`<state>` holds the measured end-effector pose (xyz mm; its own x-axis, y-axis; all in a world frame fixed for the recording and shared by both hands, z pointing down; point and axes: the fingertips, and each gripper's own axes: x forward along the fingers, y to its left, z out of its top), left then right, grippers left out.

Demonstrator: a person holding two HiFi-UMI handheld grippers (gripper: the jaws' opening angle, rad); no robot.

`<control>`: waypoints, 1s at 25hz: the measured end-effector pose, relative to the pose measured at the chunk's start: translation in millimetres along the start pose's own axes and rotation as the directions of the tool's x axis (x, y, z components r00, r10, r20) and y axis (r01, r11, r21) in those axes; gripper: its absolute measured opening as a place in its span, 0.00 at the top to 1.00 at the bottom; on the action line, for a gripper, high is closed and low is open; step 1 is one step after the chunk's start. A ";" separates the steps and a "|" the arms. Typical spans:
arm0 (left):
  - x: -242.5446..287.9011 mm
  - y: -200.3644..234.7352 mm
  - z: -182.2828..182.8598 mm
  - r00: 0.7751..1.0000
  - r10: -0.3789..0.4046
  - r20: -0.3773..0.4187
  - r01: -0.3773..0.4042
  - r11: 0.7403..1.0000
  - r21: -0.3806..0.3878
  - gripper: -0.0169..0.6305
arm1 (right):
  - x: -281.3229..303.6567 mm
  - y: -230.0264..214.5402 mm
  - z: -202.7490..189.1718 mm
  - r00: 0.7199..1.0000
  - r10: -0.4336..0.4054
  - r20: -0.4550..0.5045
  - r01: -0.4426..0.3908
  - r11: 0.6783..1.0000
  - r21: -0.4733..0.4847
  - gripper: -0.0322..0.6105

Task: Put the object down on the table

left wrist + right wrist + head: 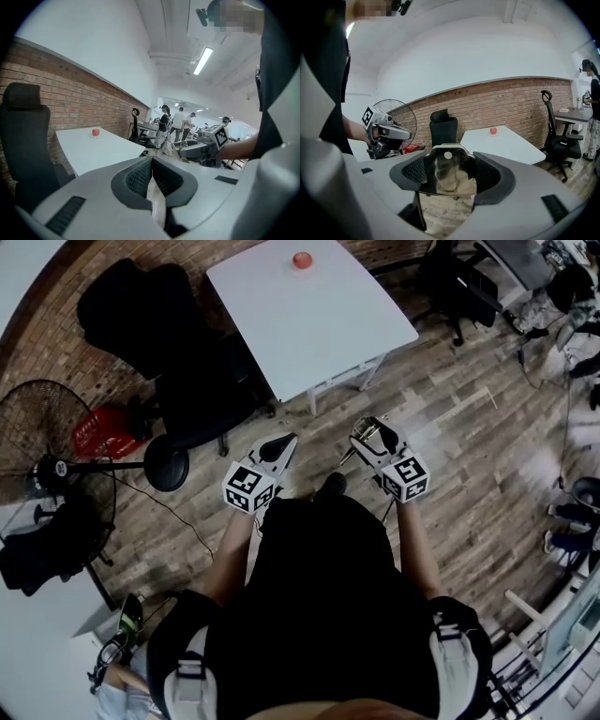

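Right, your right gripper [448, 164] clamped a shiny metal piece [449, 182]; your left gripper [151, 172] had its jaws pressed together, both well apart from the white table [309, 324].

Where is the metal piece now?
The metal piece sits right of centre in the head view, clamped in the right gripper's jaws above the wood floor, short of the white table.
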<state>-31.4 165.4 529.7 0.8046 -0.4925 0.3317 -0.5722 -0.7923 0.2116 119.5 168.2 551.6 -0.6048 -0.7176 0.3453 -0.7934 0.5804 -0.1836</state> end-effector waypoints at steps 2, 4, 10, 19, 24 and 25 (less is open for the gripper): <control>2.0 -2.0 -0.1 1.000 0.004 -0.001 -0.004 1.000 0.000 0.94 | -1.5 -4.1 -1.4 1.000 -0.001 0.000 0.001 1.000 0.002 0.51; 3.2 -1.2 -1.1 1.000 0.013 -0.006 -0.013 1.000 -0.005 0.94 | -2.1 -6.2 -0.7 1.000 0.003 0.000 -0.003 1.000 0.005 0.51; 17.6 -6.6 5.8 1.000 0.026 0.003 -0.026 1.000 -0.003 0.94 | -9.5 -18.3 -1.5 1.000 0.022 -0.006 -0.022 1.000 -0.010 0.51; 29.9 -17.3 1.6 0.999 0.041 -0.004 -0.041 0.999 -0.004 0.94 | -20.1 -32.5 -5.3 1.000 0.029 0.000 -0.029 1.000 -0.011 0.51; 33.9 -20.1 5.5 0.999 0.051 -0.004 -0.051 0.999 0.001 0.94 | -22.7 -39.8 -6.0 1.000 0.031 0.002 -0.031 0.999 -0.006 0.51; 34.3 -19.2 6.1 0.999 0.052 -0.004 -0.052 0.999 0.000 0.94 | -21.4 -40.2 -5.3 0.999 0.034 0.001 -0.034 0.999 -0.006 0.51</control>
<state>8.1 161.4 531.4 0.7731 -0.5314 0.3463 -0.6133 -0.7655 0.1944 164.7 162.2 556.4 -0.6318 -0.6978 0.3375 -0.7718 0.6070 -0.1897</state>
